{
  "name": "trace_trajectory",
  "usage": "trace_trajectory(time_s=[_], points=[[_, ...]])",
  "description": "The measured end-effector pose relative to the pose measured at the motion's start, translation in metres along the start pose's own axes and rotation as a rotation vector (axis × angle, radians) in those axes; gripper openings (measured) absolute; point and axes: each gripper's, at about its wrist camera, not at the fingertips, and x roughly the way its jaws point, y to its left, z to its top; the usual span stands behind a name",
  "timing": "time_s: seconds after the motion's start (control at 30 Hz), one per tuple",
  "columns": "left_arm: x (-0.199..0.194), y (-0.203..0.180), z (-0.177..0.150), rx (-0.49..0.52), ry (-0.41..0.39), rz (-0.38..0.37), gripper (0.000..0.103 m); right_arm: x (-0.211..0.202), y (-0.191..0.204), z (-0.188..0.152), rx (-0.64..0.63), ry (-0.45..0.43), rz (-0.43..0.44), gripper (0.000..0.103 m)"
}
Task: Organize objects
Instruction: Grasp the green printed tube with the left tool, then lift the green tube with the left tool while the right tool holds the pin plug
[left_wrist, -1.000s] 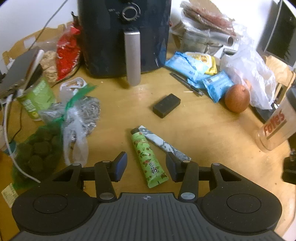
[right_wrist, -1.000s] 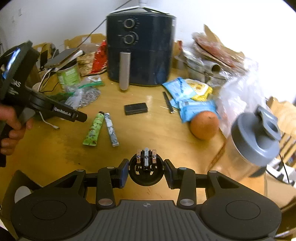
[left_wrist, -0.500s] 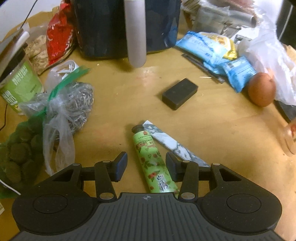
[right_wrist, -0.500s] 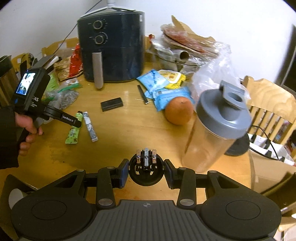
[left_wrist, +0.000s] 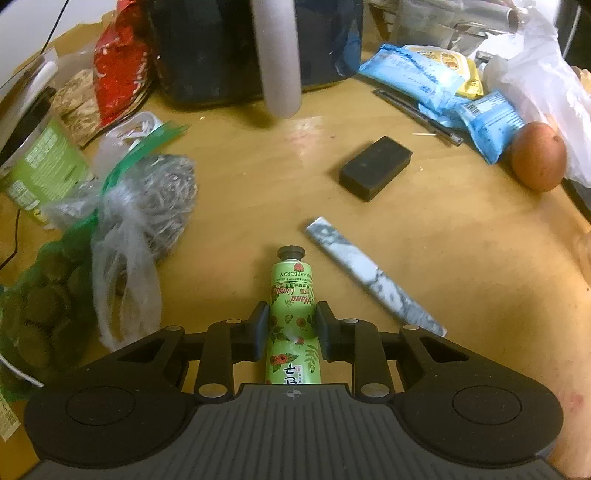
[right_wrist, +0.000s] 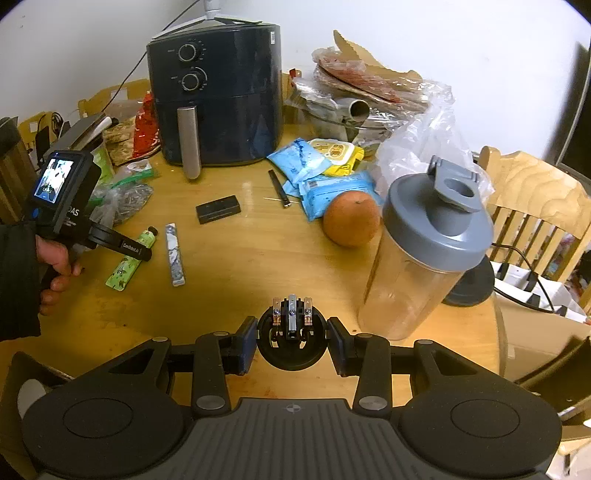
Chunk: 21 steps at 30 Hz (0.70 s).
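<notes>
The left tool (left_wrist: 291, 332) is closing its jaws on a green hand cream tube (left_wrist: 292, 314), pads at both sides of the tube's mid-body and seemingly touching it. The tube lies flat on the worktop (left_wrist: 461, 277), cap pointing to twelve o'clock. At about two o'clock, just beside it, lies a marbled stick (left_wrist: 373, 275); further at one o'clock sits a black block (left_wrist: 375, 168).

The right tool (right_wrist: 291, 345) is closed on a round black plug (right_wrist: 291, 341), pins up, held above the worktop.

The tube is probably light and soft, likely to dent; the mid-body grip looks sound, gentle pressure advised, since the glossy skin may slip.
</notes>
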Motion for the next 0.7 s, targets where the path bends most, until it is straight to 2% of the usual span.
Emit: trace_trajectory(time_s=[0.13, 0.7], points=[[-0.006, 0.006, -0.005, 0.003, 0.014, -0.016, 0.026, 0.002, 0.003, 0.001, -0.001, 0.004, 0.022, 0.043], [-0.092, 0.016, -0.017, -0.065, -0.121, -0.080, 0.026, 0.008, 0.025, 0.005, -0.011, 0.003, 0.142, 0.043]])
